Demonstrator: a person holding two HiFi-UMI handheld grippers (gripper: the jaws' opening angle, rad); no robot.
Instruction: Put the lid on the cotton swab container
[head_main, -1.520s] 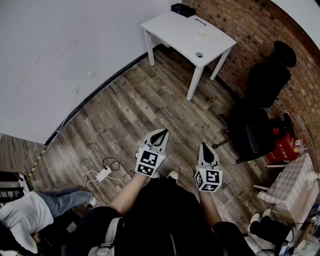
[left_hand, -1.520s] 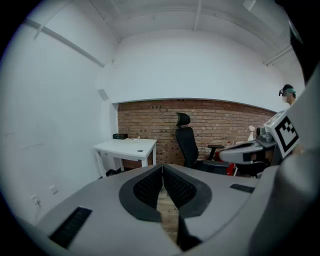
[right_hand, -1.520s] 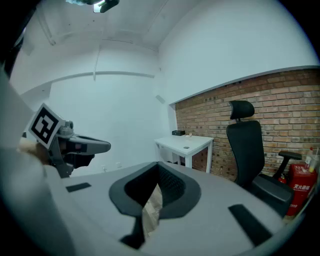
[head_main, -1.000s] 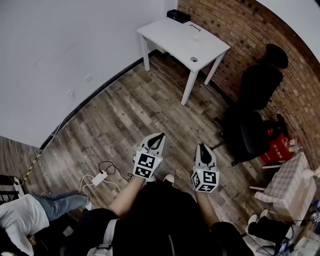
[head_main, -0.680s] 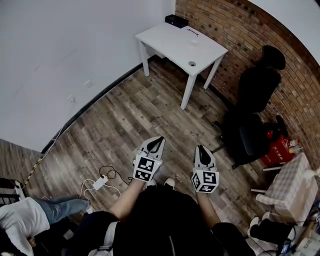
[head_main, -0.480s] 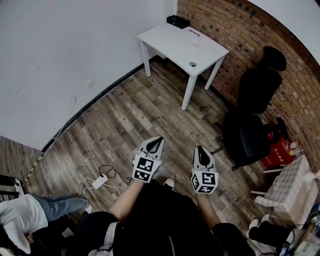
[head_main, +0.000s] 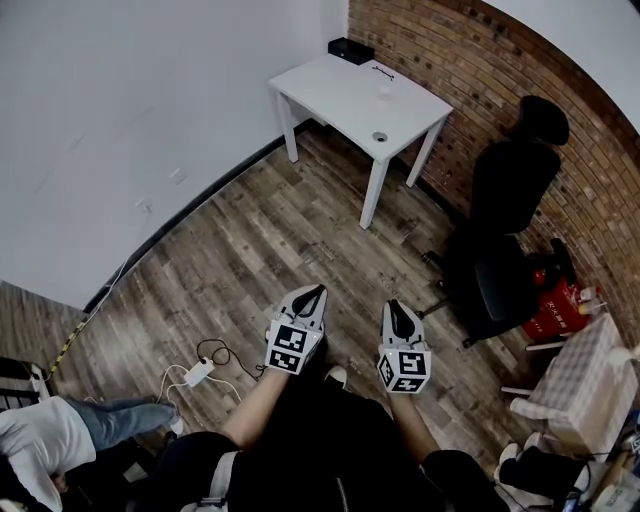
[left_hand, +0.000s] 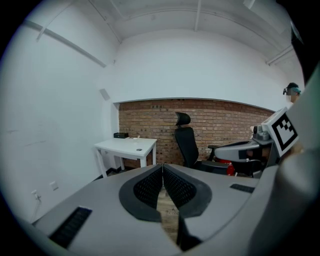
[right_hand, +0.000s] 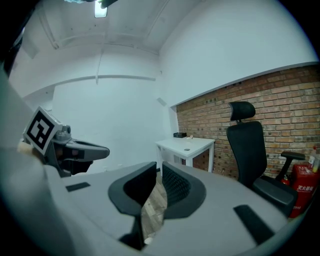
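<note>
A white table (head_main: 340, 88) stands far ahead in the corner by the brick wall. Two small things rest on it: a dark round piece (head_main: 379, 137) near its front edge and a pale one (head_main: 383, 90) farther back, both too small to name. My left gripper (head_main: 318, 290) and right gripper (head_main: 392, 304) hang side by side over the wooden floor, well short of the table. Both are shut and hold nothing. The left gripper view shows my left gripper (left_hand: 163, 165) aimed at the table (left_hand: 125, 146). The right gripper (right_hand: 159, 164) points the same way.
A black box (head_main: 350, 48) sits at the table's back corner. Two black office chairs (head_main: 520, 170) stand right of the table, with a red object (head_main: 558, 295) beyond them. A power strip with cables (head_main: 200, 372) lies on the floor at left, near a person (head_main: 50, 435).
The head view has shifted a little, so the table sits slightly lower and further left. Both grippers sit lower in the view, still shut and side by side.
</note>
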